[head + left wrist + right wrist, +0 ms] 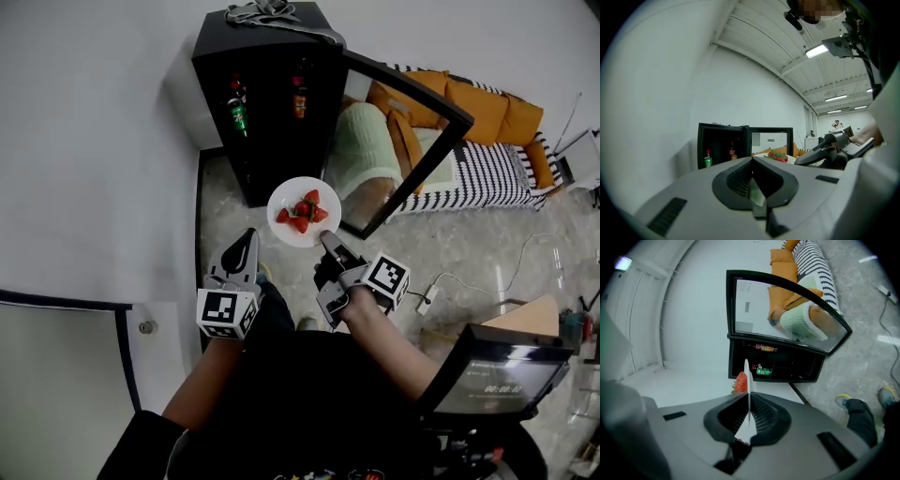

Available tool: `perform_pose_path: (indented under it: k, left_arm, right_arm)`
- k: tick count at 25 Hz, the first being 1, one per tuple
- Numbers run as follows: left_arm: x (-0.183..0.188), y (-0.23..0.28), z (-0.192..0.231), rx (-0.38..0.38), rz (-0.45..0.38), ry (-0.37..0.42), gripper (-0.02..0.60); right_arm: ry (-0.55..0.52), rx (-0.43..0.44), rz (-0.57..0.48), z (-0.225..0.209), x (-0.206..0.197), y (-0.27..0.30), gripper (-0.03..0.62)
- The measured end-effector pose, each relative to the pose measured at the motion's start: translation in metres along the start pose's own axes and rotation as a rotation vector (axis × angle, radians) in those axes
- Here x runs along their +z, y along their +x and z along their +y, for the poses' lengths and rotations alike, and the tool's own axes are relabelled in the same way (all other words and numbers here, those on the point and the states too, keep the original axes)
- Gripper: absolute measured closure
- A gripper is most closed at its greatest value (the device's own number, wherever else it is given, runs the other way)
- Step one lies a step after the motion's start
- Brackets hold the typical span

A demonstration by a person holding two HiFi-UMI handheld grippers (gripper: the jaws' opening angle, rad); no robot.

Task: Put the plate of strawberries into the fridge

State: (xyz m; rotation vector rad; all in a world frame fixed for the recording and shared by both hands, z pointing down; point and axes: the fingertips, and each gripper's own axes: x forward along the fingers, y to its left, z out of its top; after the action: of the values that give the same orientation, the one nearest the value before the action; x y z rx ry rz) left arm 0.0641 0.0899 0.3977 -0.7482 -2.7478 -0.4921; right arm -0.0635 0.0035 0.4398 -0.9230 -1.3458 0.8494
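Note:
A white plate (pixel 292 232) with several strawberries (pixel 302 210) hangs in front of the black mini fridge (pixel 265 103), whose glass door (pixel 412 155) stands open to the right. My right gripper (pixel 327 241) is shut on the plate's near rim. In the right gripper view the plate (pixel 746 376) shows edge-on between the jaws, with a strawberry (pixel 740 382) on its left and the fridge (pixel 774 364) beyond. My left gripper (pixel 247 236) hovers left of the plate, shut and empty. In the left gripper view the fridge (pixel 721 146), strawberries (pixel 778 156) and right gripper (pixel 833 149) lie ahead.
A green can (pixel 240 116) and bottles (pixel 299 97) stand on the fridge shelves. A cloth (pixel 267 13) lies on top of the fridge. A striped sofa with orange cushions (pixel 469 112) stands to the right. A power strip (pixel 427 300) lies on the floor; a monitor (pixel 502 380) sits lower right.

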Motion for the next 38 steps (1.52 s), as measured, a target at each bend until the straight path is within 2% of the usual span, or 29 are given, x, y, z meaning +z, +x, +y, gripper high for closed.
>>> perform_pose_path:
  k: [10,21,24,26,29,31,36,38]
  left_arm:
    - [0.005,0.002,-0.003,-0.002,-0.002,0.043,0.586]
    - [0.011,0.001,-0.009,0.007,0.025,0.048,0.586]
    - [0.013,0.004,-0.009,0.000,0.001,0.049,0.586]
    - [0.009,0.000,-0.023,0.008,-0.007,0.053,0.586]
    - [-0.003,-0.021,-0.077,0.047,-0.010,0.082,0.586]
    - [-0.008,-0.029,-0.097,0.062,-0.009,0.086,0.586]
    - [0.006,0.003,-0.034,0.020,-0.012,0.069,0.586]
    - [0.011,0.010,-0.022,0.003,-0.030,0.078,0.586]
  right_arm:
    - [-0.001,0.026,-0.004,-0.001,0.002,0.001,0.577]
    - [0.032,0.020,0.014,-0.001,0.001,0.003,0.577]
    - [0.020,0.022,0.019,-0.003,0.000,0.007,0.577]
    - [0.016,0.032,0.026,-0.010,0.003,-0.005,0.577]
    - [0.021,0.065,0.057,-0.026,0.008,-0.056,0.577]
    - [0.025,0.074,0.069,-0.032,0.010,-0.075,0.577]
    - [0.036,0.038,0.036,-0.018,0.004,-0.010,0.577]
    - [0.036,0.038,0.027,-0.016,0.002,0.004,0.577]
